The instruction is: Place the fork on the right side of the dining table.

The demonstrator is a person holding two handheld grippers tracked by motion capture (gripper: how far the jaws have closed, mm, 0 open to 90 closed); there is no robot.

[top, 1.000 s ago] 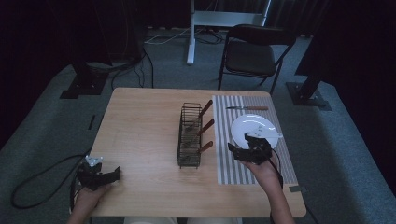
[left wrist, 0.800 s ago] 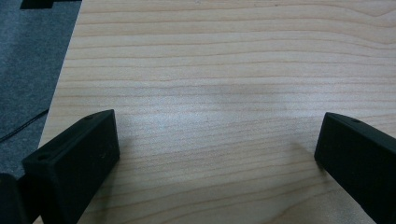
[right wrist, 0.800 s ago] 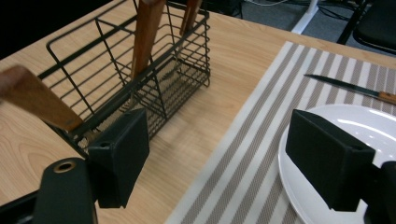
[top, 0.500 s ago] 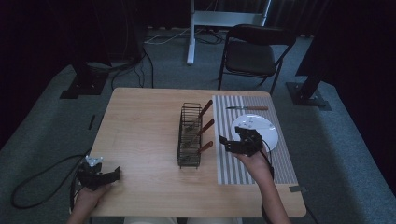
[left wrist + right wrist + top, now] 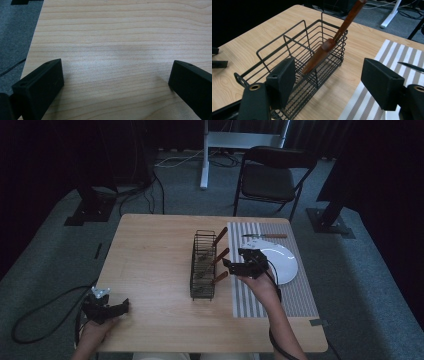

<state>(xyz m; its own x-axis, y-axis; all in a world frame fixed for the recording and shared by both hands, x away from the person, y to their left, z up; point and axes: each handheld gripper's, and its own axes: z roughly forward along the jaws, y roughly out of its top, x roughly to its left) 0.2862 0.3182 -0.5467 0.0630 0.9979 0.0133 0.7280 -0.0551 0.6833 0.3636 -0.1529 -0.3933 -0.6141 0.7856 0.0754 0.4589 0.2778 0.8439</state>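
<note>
We note the left hand-held gripper point(image 5: 121, 306) resting at the near left corner of the surface point(image 5: 150, 260), jaws spread wide over bare wood. The right hand-held gripper point(image 5: 229, 265) hovers just right of the wire basket point(image 5: 203, 270), jaws parted, grasping nothing. Wooden-handled utensils point(image 5: 322, 53) lean in the basket. A white plate point(image 5: 282, 262) and a knife point(image 5: 265, 236) lie on the striped mat point(image 5: 300, 295).

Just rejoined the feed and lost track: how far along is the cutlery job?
Three wooden-handled utensils already stand in the wire caddy. Nothing is in hand: the right gripper is open, empty, beside the caddy; the left gripper is open over bare table. One knife is left on the striped mat beyond the white plate. Whether it belongs in the caddy is my guess.
</note>
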